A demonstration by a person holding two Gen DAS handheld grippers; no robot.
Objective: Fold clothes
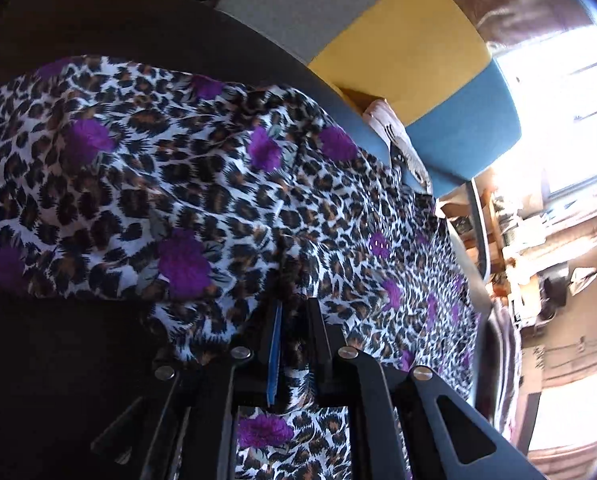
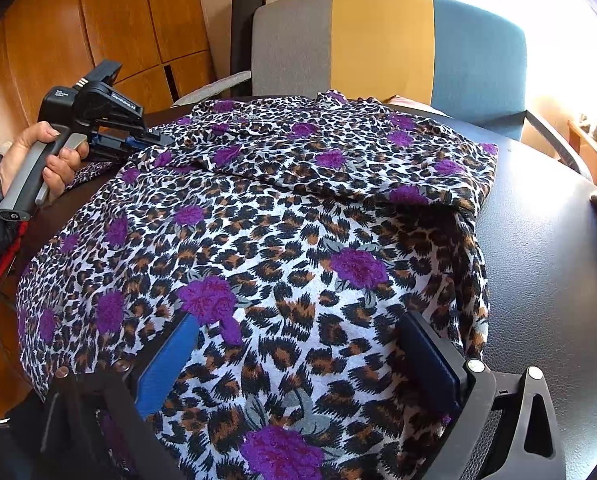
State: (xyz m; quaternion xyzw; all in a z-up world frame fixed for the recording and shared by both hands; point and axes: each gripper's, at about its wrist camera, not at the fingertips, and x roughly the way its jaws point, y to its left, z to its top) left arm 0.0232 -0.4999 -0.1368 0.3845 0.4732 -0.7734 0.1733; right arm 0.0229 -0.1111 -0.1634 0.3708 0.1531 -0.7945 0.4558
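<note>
- Leopard-print garment (image 2: 282, 216) with purple flowers lies spread on the dark bench (image 2: 546, 248).
- Right gripper (image 2: 298, 356): jaws fully wide, garment beneath and between them, ungripped.
- Left gripper (image 1: 294, 320): jaws nearly closed, pinching a garment fold.

soft matt leopard-print cloth garment (image 2: 282, 216) on a glossy, finely grained dark table (image 2: 546, 248)
</note>
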